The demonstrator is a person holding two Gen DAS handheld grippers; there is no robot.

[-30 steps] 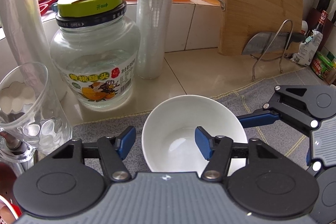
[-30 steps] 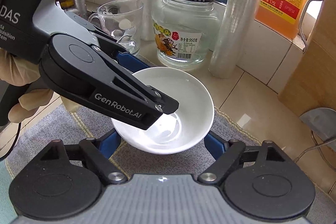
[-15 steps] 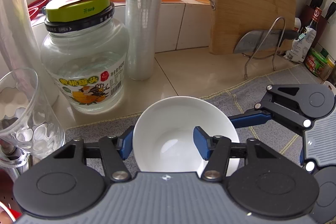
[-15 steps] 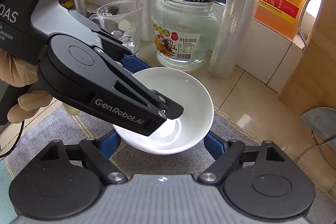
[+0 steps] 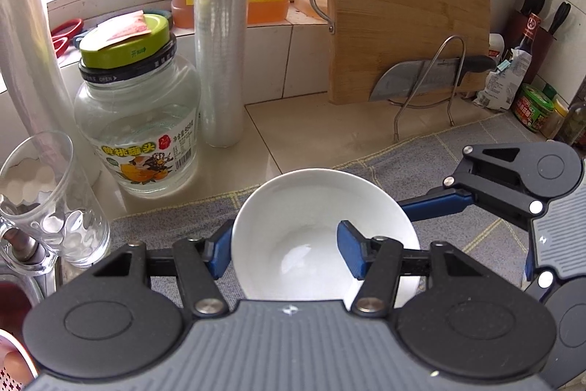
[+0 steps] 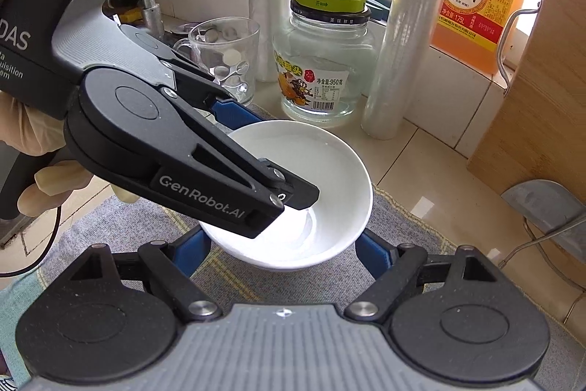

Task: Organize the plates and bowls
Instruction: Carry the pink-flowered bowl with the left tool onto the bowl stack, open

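Note:
A white bowl (image 5: pixel 311 207) hangs just above the grey mat (image 5: pixel 175 222), with both grippers on it. My left gripper (image 5: pixel 284 250) is shut on its left rim, one blue pad outside the wall and one inside. In the right wrist view the left gripper (image 6: pixel 263 160) reaches in from the left over the bowl (image 6: pixel 329 178). My right gripper (image 6: pixel 284 253) straddles the bowl's lower body, and its blue pads press on both sides. One of its fingers (image 5: pixel 436 204) shows against the bowl's right side.
A glass jar with a green lid (image 5: pixel 139 120), a roll of cling film (image 5: pixel 219 43) and a glass mug (image 5: pixel 47 196) stand close behind and to the left. A wooden cutting board (image 5: pixel 406 10) with a cleaver (image 5: pixel 421 76) on a wire rack stands at the right. A gloved hand (image 6: pixel 44 152) holds the left gripper.
The left jaws closed onto the bowl's rim. Both grippers then rose a little with the bowl between them, so the jar and mat sit lower and farther off.

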